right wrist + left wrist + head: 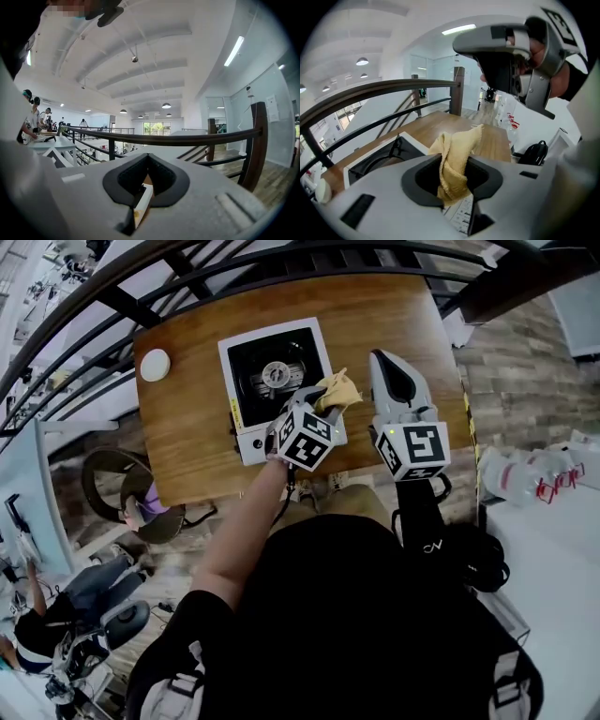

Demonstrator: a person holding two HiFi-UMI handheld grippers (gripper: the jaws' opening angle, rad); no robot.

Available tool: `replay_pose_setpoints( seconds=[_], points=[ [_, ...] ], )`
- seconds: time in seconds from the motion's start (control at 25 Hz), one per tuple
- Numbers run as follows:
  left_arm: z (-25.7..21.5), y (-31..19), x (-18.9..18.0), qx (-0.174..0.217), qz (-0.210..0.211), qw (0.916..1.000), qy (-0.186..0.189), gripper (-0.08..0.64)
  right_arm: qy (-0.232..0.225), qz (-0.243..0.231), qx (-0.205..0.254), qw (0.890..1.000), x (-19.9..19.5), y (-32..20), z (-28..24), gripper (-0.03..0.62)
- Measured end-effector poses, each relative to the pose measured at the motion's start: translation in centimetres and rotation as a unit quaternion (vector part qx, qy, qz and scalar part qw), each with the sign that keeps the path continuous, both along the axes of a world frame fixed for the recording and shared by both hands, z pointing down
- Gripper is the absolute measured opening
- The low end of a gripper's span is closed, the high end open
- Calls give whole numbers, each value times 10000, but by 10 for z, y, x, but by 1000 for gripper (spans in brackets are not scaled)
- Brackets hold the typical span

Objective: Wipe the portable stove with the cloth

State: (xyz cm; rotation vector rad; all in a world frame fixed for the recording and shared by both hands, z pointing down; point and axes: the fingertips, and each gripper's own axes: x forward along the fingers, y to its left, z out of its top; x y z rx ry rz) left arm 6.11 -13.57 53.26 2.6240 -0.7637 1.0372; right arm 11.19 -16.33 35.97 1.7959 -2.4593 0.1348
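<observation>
**A:** Nearest first: left tongs (452, 177) clamped on the cloth (457, 157). Yellow, bunched upright between the pads, loose tail poking past the tips.

**B:** And from the head view?

**A:** Same cloth (339, 390), held over the near right corner of the portable stove (228, 381), by the white rim. Touching it or just above, impossible to say. Left tongs (323, 397) angled in toward the burner.

**B:** Right side?

**A:** Right tongs (382, 360) just beside the stove, over bare worktop (187, 427). Tips drawn together in the right gripper view (147, 180), gripping nothing; only a sliver of white edge seen through the slot.

**B:** Handling?

**A:** Probably soft, light and limp. Likely to fold and drag rather than push flat. Best gripped at the bunched middle, as now, with enough wad left beyond the tips to keep plastic off the metal.

**B:** The stove itself?

**A:** Looks stiff but likely light, so liable to skate on smooth wood under a firm wipe. Worth steadying at the white rim with the free tongs.

**B:** Further off?

**A:** A small white disc (155, 364) at the far left corner, well apart from the stove. Then dark railing (112, 296).
</observation>
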Motion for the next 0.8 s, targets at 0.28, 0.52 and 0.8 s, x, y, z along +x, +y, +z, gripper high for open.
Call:
replay_pose_setpoints(
  seconds=[0.28, 0.52, 0.8],
  points=[
    [-7, -10, -120, 225, -1387, 9898, -244, 115, -184, -574, -65, 9982, -34, -12, 10, -2],
    [6, 9, -247, 118, -2697, 9586, -906, 115, -319, -1109, 10, 9933, -74, -23, 4, 0],
    [-6, 18, -250, 246, -2787, 9565, -827, 115, -305, -1257, 24, 9916, -81, -18, 4, -2]
  ],
)
